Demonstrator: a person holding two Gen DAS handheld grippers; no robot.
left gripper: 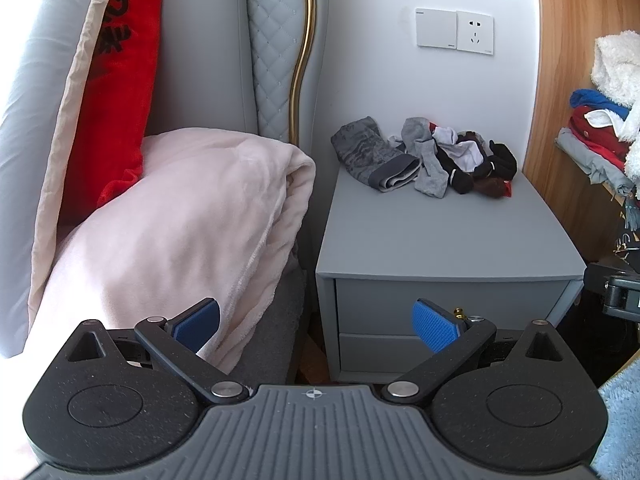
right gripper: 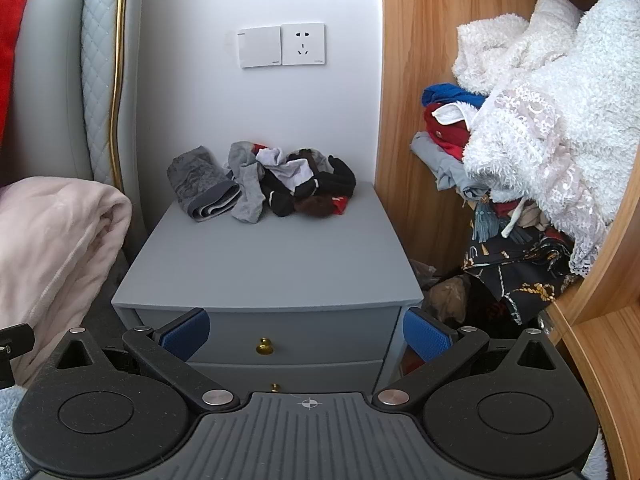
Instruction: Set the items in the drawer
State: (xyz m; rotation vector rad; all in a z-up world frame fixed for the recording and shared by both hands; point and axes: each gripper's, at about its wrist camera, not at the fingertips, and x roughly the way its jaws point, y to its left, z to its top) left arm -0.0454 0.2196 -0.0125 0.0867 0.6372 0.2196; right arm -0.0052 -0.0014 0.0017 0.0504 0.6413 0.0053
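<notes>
Two drawers (right gripper: 280, 340), both shut, brass-knobbed; I hold left gripper (left gripper: 316, 326) and right gripper (right gripper: 306, 334) spread, empty. Soft sock pile (right gripper: 264, 182) at twelve o'clock.

Both wrist views face nightstand (left gripper: 440, 232) near, left view further left

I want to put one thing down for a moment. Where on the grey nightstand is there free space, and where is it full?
The nightstand top is bare across its whole front and middle, from the front edge above the top drawer back to the clothes pile. The pile crowds the back strip near the wall, below the wall socket. Only the back right corner, beside the wooden wardrobe side, stays free.
</notes>
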